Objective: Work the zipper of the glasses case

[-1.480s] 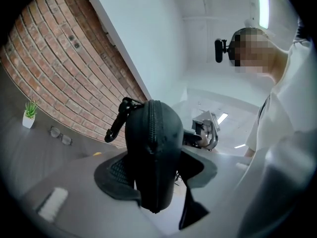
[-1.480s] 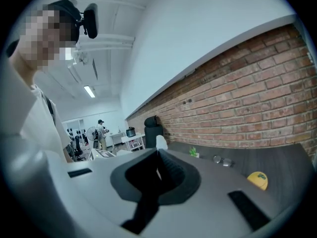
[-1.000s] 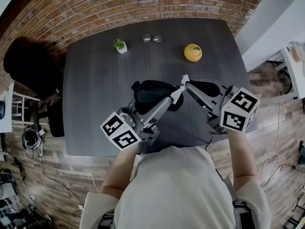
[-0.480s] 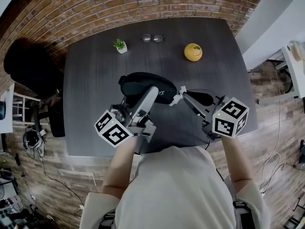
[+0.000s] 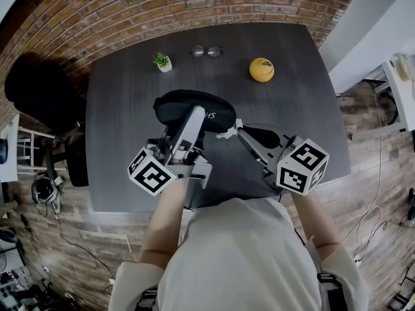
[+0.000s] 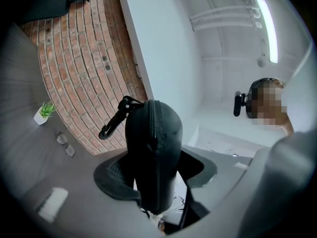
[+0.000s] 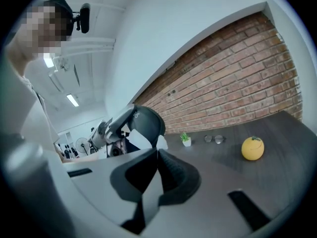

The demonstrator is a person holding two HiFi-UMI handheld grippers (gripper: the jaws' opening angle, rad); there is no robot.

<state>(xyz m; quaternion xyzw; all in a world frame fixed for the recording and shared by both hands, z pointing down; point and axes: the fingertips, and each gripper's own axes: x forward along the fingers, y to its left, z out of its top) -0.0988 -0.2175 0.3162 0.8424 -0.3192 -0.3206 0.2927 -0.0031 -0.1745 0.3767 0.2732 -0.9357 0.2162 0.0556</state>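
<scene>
The glasses case [image 5: 194, 111] is shown held above the dark counter [image 5: 295, 96], in front of the person and well apart from the spectacles [image 5: 207, 51], the potted plant [image 5: 163, 61] and the yellow fruit [image 5: 262, 70] at the far edge. The left tongs [image 5: 196, 115] are clamped across the middle of the case, one jaw on each broad face. In the left gripper view the case [image 6: 153, 148] is seen end-on between the pads, with the zipper line [image 6: 152, 128] running straight away along its upper edge and a black clip [image 6: 113, 123] hanging at the far end.

In the head view the long axis of the case is laid across the picture, left to right. The right tongs [image 5: 238, 131] are placed just off its right-hand end, jaws pressed together on a small white tab [image 5: 228, 133], which is judged to be the zipper pull. In the right gripper view the closed tips [image 7: 157, 150] are aimed at the rounded end of the case [image 7: 147, 123].

The case therefore lies to the left of the right tongs, lengthwise. The right hand is the nearer to the pull, and any travel of the slider is judged to follow the case's edge away from that end.
</scene>
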